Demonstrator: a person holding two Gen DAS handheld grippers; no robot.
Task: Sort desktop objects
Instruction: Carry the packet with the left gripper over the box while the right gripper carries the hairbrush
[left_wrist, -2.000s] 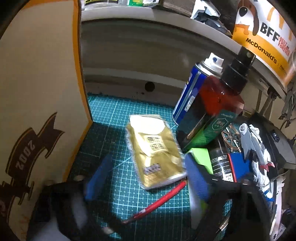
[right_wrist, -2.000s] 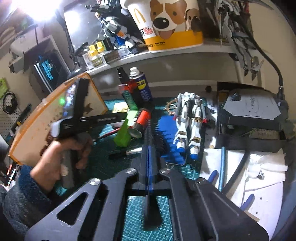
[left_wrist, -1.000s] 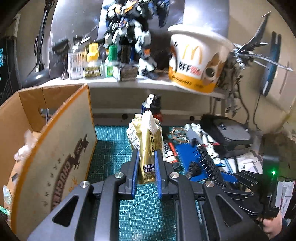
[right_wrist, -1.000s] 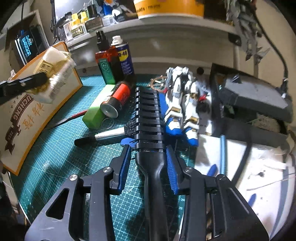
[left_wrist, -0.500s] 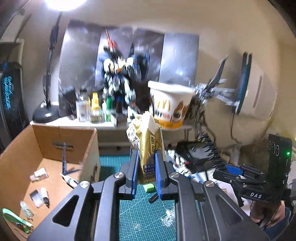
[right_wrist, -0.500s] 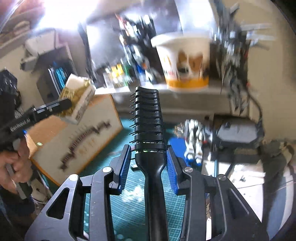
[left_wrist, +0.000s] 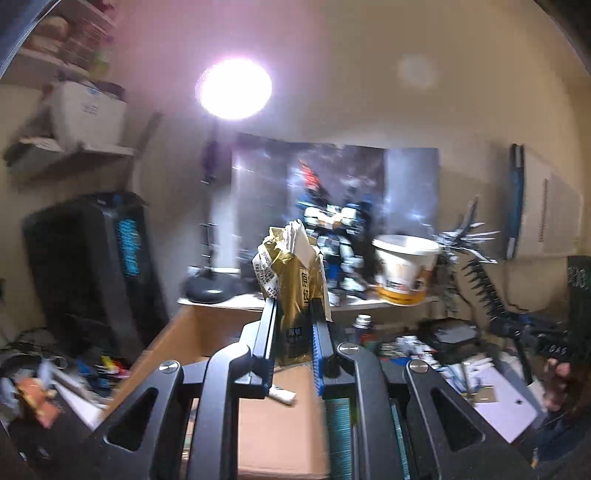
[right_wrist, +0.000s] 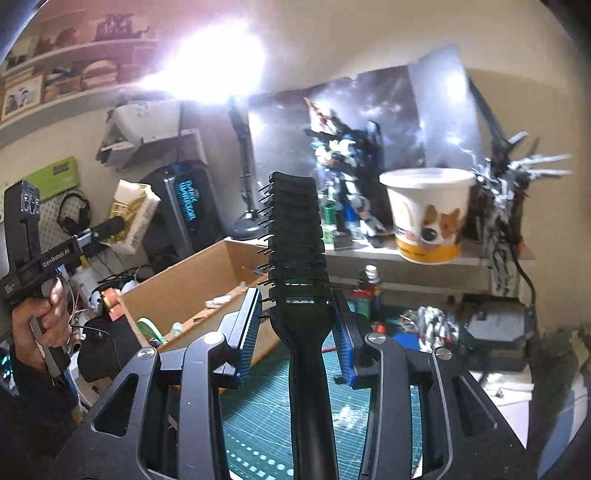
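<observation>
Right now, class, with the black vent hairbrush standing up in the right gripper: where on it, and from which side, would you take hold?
Grip the hairbrush low, on the smooth neck just under its slotted head, closing the right gripper from the two flat edges. The bristles stick out on one face and the ribs are gapped, so the plain neck probably gives the pads firmer contact.

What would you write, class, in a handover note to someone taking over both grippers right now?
Left gripper: shut on the gold tissue pack, held above the cardboard box.
Right gripper: the black hairbrush stands upright between its fingers, which look slightly parted.
Done: some small items lie in the box.
Left: drop the pack, place the brush, then sort the clutter on the green cutting mat.
</observation>
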